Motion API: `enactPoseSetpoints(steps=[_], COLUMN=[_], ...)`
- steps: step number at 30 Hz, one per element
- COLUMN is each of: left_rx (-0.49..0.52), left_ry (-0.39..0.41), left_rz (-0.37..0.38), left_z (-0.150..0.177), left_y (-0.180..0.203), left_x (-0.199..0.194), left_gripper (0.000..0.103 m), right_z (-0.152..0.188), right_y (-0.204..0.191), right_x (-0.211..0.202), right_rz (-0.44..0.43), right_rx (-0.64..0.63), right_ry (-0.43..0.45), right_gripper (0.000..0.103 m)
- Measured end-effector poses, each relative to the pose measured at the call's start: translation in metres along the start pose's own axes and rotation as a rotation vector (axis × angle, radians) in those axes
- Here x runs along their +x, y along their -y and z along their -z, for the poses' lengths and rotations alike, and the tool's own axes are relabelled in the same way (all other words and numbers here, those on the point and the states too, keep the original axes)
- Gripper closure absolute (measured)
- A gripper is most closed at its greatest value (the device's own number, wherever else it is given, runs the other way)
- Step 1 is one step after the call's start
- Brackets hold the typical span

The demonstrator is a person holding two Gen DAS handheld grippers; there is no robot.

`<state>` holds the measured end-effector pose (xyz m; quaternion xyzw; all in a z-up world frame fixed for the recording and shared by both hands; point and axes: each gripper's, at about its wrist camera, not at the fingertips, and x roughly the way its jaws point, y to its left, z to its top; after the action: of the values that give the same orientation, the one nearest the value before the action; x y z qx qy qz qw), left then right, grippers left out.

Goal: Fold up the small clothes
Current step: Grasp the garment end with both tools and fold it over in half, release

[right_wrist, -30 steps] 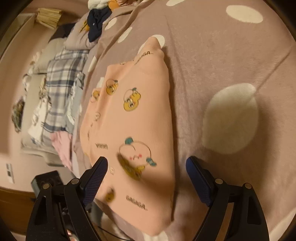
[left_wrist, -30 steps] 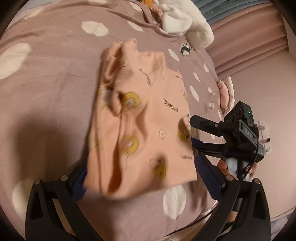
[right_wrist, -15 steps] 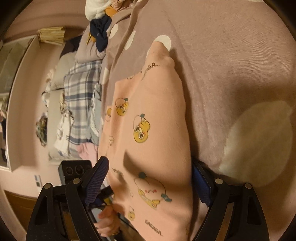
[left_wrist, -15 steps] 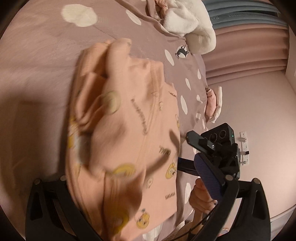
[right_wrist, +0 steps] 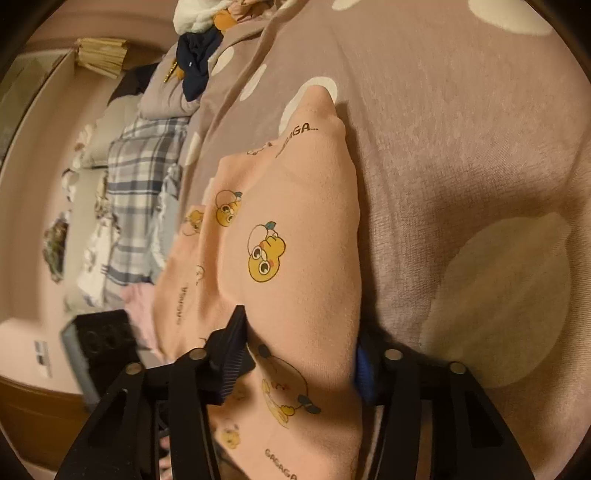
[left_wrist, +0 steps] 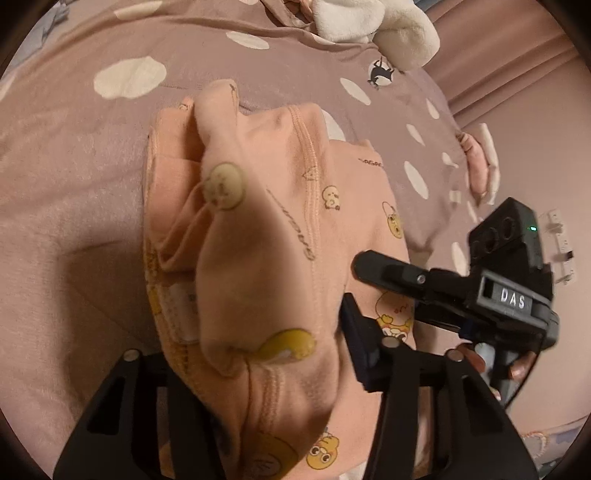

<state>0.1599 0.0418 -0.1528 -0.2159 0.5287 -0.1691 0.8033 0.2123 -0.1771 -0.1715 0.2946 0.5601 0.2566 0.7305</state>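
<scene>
While gripped, peach garment (right_wrist: 295,229) long axis runs away, 2 grippers' jaws just closing.

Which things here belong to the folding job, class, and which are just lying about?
Part of the job:
- peach printed garment
- left hand-held gripper, closed on it
- right hand-held gripper, closed on it

Just lying about:
- white plush item
- plaid cloth
- navy clothing
- spotted blanket underneath
</scene>
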Motion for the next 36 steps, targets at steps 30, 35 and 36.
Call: enactPoseSetpoints(steps=[30, 35, 36], left_rx=[0.333, 0.352, 0.346], left_ry=[0.225, 0.211, 0.194], left_rz=[-0.036, -0.075, -0.094], left_z=[0.042, 0.043, 0.044], left_y=[0.168, 0.181, 0.179], left_x=[-0.059, -0.046, -0.04], left_gripper=[0.074, 0.07, 0.063], right_z=[0.05, 0.046, 0.046], right_y=[-0.054, -0.041, -0.037], right_x=[-0.159, -0.161, -0.159], right_rz=[0.214, 0.21, 0.223], right_rx=[-0.275, -0.238, -0.224], right_ry=[0.352, 0.35, 0.343], right_gripper=[0.069, 0.068, 0.067])
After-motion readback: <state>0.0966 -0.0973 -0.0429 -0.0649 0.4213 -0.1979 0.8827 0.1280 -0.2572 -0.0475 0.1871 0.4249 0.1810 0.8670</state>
